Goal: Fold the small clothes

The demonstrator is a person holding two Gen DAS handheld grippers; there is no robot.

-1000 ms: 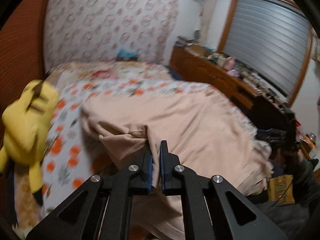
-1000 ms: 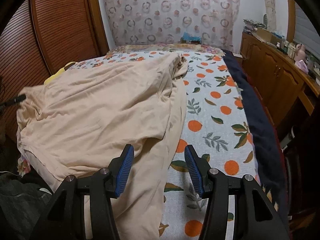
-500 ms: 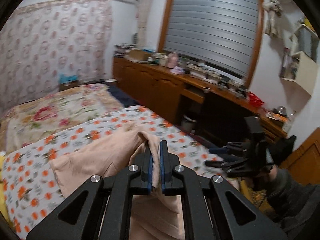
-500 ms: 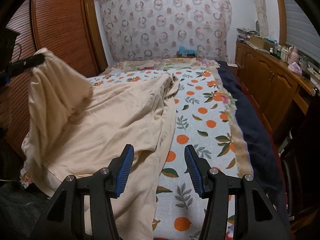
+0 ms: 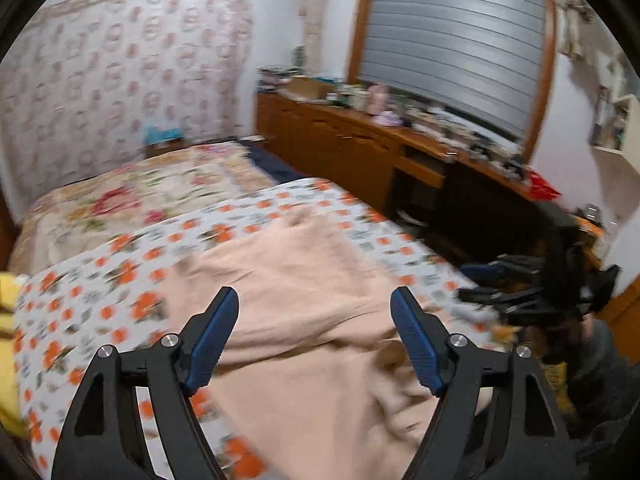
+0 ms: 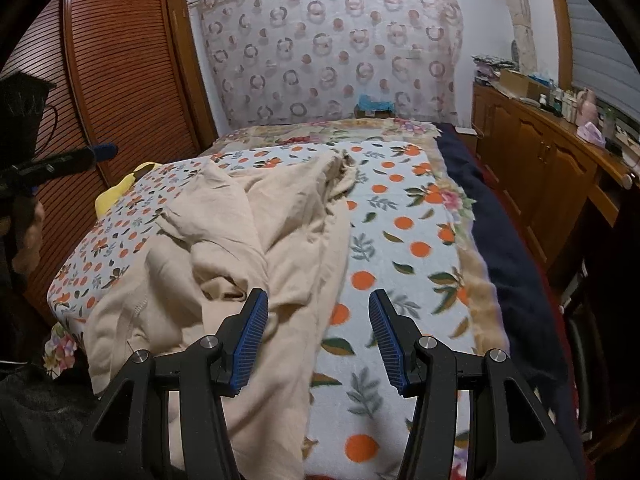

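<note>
Your left gripper (image 5: 314, 336) has just been opening its jaws and now stands wide with nothing between the blue pads; the peach-beige cotton garment (image 6: 240, 248) lies below it, dropped in a rumpled heap. Your right gripper (image 6: 318, 334) hovers half open, empty, over the garment's near right edge. The garment sprawls across the left half of the orange-and-leaf printed bedspread (image 6: 404, 248), one layer flopped loosely over another, its near end hanging off the foot of the bed.

The fold has landed crooked, so if you press on without smoothing, the creases will be locked in. The overhanging end could drag the whole piece off the bed once you tug it. Grabbing the bunched ridge in the middle risks pinching two layers at once.

A yellow plush toy (image 6: 120, 192) sits at the bedspread's far left edge, close enough to catch a sleeve if you spread the fabric that way. The left-wrist view is blurred, so I can't tell exactly how the near hem lies. The dark navy blanket (image 6: 512, 248) and wooden cabinet (image 6: 532, 168) on the right are clear of your work.
</note>
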